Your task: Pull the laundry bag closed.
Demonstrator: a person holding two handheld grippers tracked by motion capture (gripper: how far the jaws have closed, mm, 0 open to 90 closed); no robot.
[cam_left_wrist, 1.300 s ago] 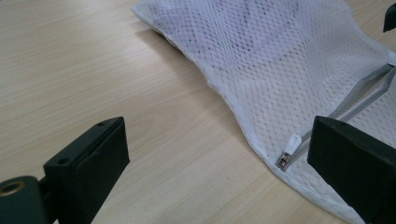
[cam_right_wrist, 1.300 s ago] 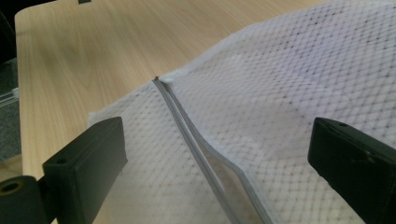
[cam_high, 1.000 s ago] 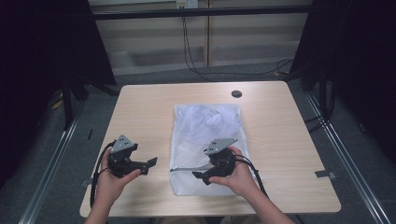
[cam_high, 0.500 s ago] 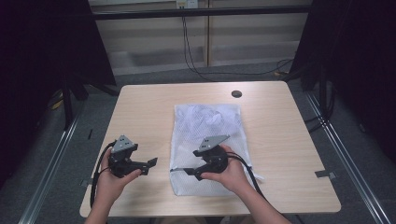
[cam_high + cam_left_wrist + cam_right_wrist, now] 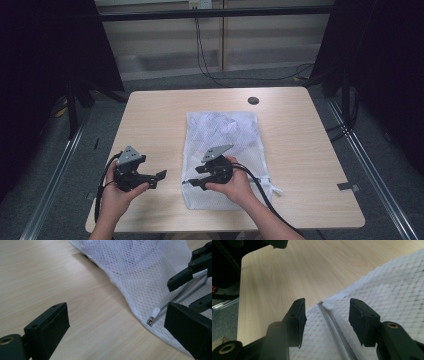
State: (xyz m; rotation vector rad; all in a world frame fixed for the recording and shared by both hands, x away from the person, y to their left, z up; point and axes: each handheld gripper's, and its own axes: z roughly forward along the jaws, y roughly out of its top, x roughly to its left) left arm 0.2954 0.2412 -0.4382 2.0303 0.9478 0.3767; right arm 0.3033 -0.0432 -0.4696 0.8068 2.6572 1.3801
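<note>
Right gripper view puts our right gripper [image 5: 325,323] low in the frame, jaws part-way apart and just now closing, astride the zipper pull [image 5: 328,306] of the white mesh bag [image 5: 397,300] without pressing it. High view shows the bag at table [image 5: 310,150] centre. Our left gripper [image 5: 117,335] stands wide open over bare wood, holding nothing.
</note>
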